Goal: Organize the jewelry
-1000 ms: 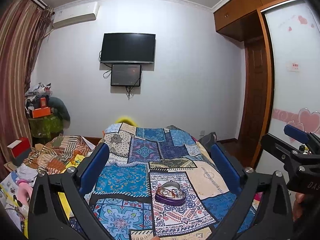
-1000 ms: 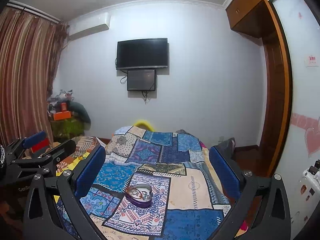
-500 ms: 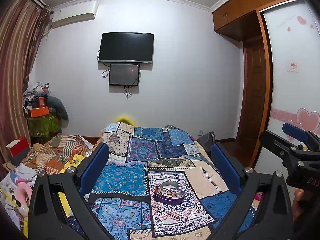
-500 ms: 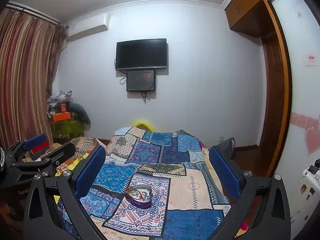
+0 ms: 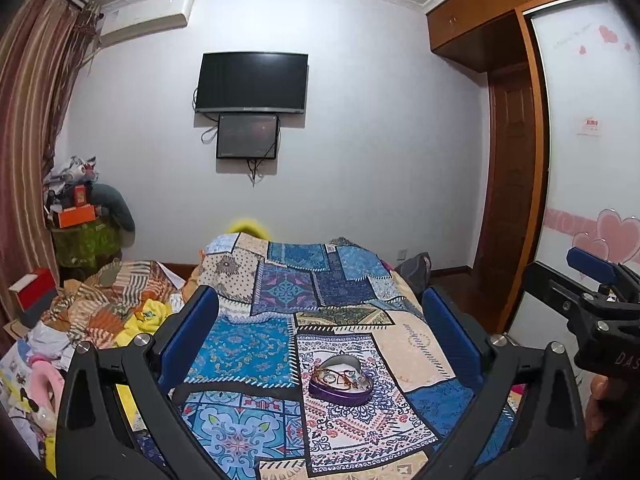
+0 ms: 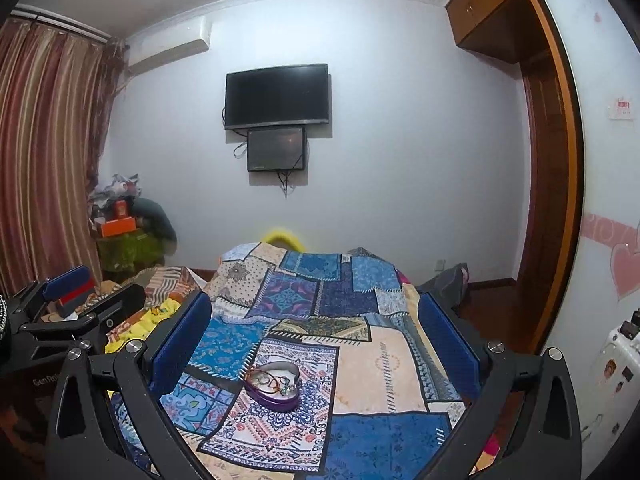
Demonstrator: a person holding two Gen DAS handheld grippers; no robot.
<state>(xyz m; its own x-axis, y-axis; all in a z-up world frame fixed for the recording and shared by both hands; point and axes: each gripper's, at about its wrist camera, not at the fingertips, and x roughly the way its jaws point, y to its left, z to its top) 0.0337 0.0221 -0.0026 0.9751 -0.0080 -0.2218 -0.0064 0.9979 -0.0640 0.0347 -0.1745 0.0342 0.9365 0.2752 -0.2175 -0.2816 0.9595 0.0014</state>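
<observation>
Purple heart-shaped tin (image 5: 340, 381) of jewelry on a patchwork bedspread (image 5: 256, 344), both hand-held grippers gaping above it.

Blue-padded fingers (image 5: 188, 336) of the left hand-held gripper (image 5: 320, 340) stand wide apart with nothing between them, and the right hand-held gripper (image 6: 316, 340) is spread just as wide and bare. The tin lies open on the near part of the bed, rings and a reddish cord (image 6: 272, 381) tangled inside. To the left of the bed sits a heap of striped and yellow cloth (image 5: 108, 312). On the far white wall hang a dark television (image 5: 251, 82) and a smaller screen (image 5: 247, 137) under it; striped curtains (image 6: 44, 152) hang left, a wooden wardrobe (image 5: 516, 184) stands right.
</observation>
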